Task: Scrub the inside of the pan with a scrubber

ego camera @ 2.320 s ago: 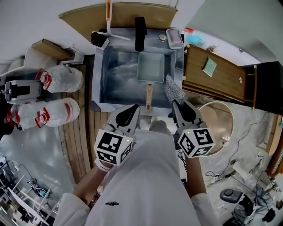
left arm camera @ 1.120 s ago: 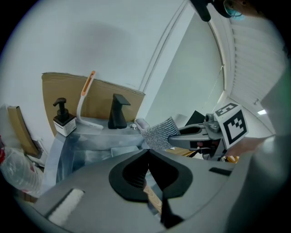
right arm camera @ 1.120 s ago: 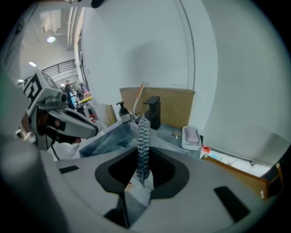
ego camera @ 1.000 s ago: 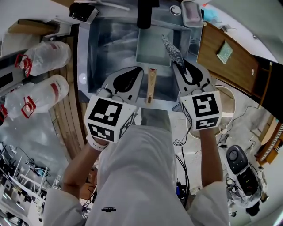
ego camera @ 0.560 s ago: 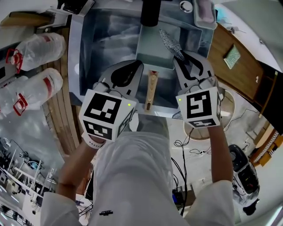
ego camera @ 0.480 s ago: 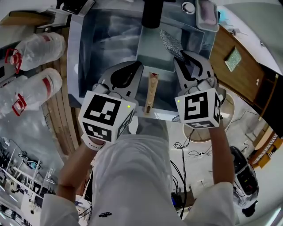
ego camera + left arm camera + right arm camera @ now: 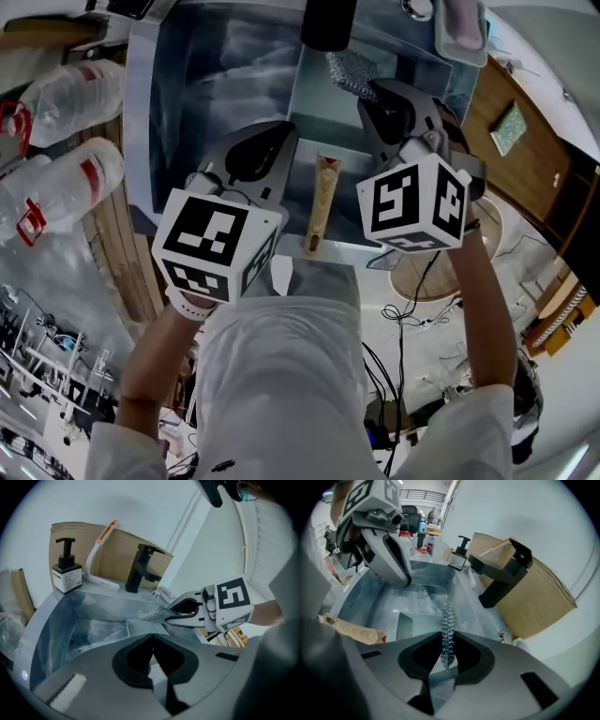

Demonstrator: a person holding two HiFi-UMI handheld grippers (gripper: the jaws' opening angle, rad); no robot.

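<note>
Pan [image 7: 314,112] sits in steel sink [image 7: 211,89]; cardboard [image 7: 119,555] behind.

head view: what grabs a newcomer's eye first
The big black-and-white marker cubes on both grippers, mid-frame. Then the right gripper, shut on a silvery mesh scrubber over the square pan in the steel sink; the left gripper, shut, sits beside the pan's wooden handle.

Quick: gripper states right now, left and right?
Left hand-held gripper: closed, nothing in it.
Right hand-held gripper: closed on the scrubber.
</note>
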